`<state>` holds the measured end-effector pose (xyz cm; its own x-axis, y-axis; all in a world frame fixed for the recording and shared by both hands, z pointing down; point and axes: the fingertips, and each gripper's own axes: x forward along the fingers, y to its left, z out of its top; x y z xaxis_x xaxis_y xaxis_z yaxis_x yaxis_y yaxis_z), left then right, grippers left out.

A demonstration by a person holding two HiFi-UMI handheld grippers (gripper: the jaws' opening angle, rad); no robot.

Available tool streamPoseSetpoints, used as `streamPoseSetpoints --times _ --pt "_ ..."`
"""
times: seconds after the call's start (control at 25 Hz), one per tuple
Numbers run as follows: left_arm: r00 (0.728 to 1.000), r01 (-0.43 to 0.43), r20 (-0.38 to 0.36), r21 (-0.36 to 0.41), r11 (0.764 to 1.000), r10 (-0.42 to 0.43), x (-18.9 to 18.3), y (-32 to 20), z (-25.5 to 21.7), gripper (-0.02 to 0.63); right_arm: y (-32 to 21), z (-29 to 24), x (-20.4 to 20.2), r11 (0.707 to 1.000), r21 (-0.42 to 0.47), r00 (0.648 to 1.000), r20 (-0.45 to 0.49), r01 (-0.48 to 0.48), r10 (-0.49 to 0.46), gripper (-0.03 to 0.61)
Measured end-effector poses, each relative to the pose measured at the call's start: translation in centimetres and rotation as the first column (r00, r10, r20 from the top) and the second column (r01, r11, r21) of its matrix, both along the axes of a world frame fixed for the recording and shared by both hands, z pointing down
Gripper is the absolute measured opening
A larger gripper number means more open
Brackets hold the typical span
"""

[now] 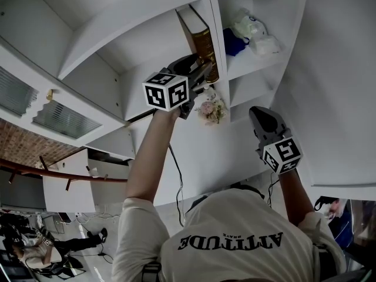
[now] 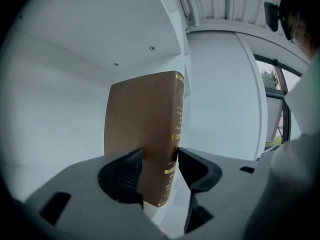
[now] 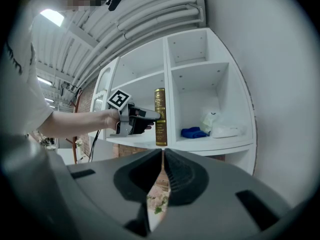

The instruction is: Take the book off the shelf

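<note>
Two jaws of my left gripper clamp the book low for the pull; my right gripper hangs shut, spare, below the book.

A folded blue cloth lies just left of a crumpled white plastic bag. Pale pink flowers sit lower down, with a brick wall at far left.

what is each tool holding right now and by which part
The left tool grips the upright brown hardcover book low on its gold-lettered spine edge, a pad on each side. The right tool is shut and empty.
</note>
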<state>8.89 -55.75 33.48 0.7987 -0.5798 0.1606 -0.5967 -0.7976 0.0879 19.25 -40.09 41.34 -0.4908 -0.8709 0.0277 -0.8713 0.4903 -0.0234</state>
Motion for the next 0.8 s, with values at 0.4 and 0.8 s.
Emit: streamPoseSetpoints --times 0.4,0.8 --pt "1.0 -0.017 -0.009 -0.008 1.0 0.017 0.3 1.5 0.1 0.236 0.0 0.0 -0.5 1.0 0.001 1.0 -0.004 0.017 -0.017 0.033" --pt "0.999 -0.03 -0.03 -0.019 0.999 0.029 0.5 2.6 0.0 0.236 -1.0 -1.0 -0.6 0.999 0.019 0.999 -0.026 0.038 -0.037 0.034"
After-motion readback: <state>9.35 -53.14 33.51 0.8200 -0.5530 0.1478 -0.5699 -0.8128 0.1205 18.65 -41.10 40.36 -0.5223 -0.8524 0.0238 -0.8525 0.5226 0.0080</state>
